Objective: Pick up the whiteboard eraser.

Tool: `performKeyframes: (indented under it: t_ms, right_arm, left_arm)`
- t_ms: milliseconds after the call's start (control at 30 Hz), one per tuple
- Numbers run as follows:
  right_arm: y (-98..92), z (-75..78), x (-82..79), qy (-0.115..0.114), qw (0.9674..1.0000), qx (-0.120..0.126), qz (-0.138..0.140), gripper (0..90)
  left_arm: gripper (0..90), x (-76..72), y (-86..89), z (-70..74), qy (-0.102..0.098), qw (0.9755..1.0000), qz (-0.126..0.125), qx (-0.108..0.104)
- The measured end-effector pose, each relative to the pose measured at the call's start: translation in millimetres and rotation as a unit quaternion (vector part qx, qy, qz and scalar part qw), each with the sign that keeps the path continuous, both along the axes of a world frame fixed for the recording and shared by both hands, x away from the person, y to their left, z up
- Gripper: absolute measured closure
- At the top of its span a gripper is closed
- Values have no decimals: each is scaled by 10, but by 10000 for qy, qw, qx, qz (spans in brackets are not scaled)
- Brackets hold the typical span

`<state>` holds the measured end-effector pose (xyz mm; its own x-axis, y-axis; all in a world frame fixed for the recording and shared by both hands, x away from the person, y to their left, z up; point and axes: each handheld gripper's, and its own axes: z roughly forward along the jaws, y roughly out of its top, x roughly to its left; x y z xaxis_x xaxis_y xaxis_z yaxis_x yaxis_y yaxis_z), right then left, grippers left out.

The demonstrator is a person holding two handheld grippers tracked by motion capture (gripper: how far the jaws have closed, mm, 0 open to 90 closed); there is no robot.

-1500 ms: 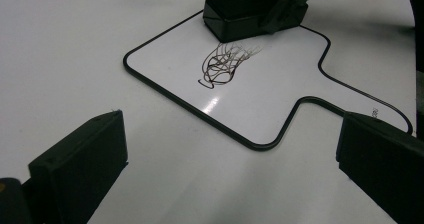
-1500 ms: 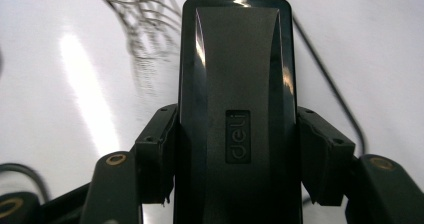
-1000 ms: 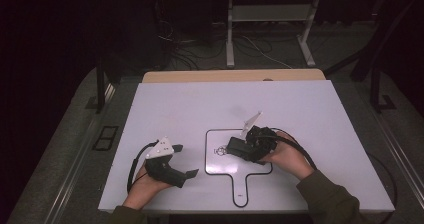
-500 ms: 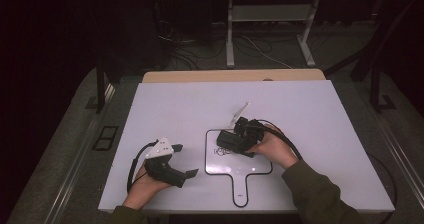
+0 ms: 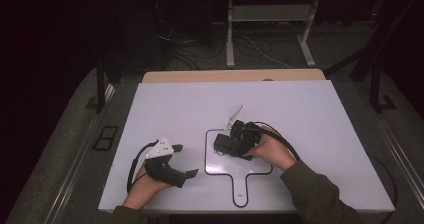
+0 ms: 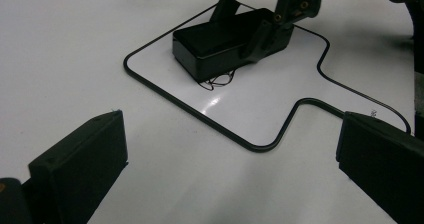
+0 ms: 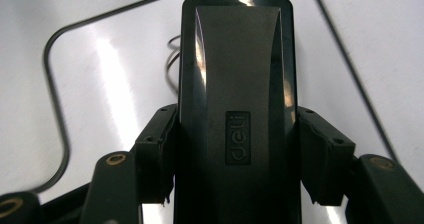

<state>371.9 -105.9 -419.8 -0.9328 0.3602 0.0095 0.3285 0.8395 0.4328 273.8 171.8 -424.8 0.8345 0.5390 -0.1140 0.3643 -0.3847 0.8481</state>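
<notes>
Eraser [image 7: 235, 114] sits clamped between the right gripper's [image 5: 226, 145] jaws, long sides pinched, face up, flat side down on the whiteboard [image 5: 260, 169]. Grip is taken across the narrow width, likely so the felt underside stays level on the board and can be dragged over the marks.

Scribble [image 6: 217, 81]: thin dark loops of marker, showing just at the eraser's front edge, part of it apparently under the block. Eraser looks placed right on the ink, judged to be mid-wipe.

Whiteboard: small, paddle-shaped, black rim, handle toward the person, lying flat on the white table [image 5: 310, 109]. Surface glossy, with glare streaks.

Left gripper [image 5: 186, 173]: jaws spread wide, holding nothing, resting on the table just left of the board, near its rim but not on it. Probably parked there, ready to steady the board should it slide; cannot tell more.

Eraser itself: black rectangular block, rounded corners, smooth shiny plastic top with a slight raised centre panel and an embossed "deli" mark. Rigid shell, so the pinch should hold without deforming. Sits in the upper left part of the board, well clear of the handle.
</notes>
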Motion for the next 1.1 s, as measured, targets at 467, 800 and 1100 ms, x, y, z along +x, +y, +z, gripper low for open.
performKeyframes:
  t_ms: [467,800,1100]
  right_arm:
    - [117,9,-22,23,9999,-57,113,385]
    - [362,9,124,41,10000,-20,48,385]
    - [381,14,73,-14,9999,-101,133,385]
  left_arm:
    - [0,5,-3,3,-4,10000,6,-9]
    - [0,6,-4,1,3,10000,0,-11]
    - [0,9,0,1,-4,10000,-3,-12]
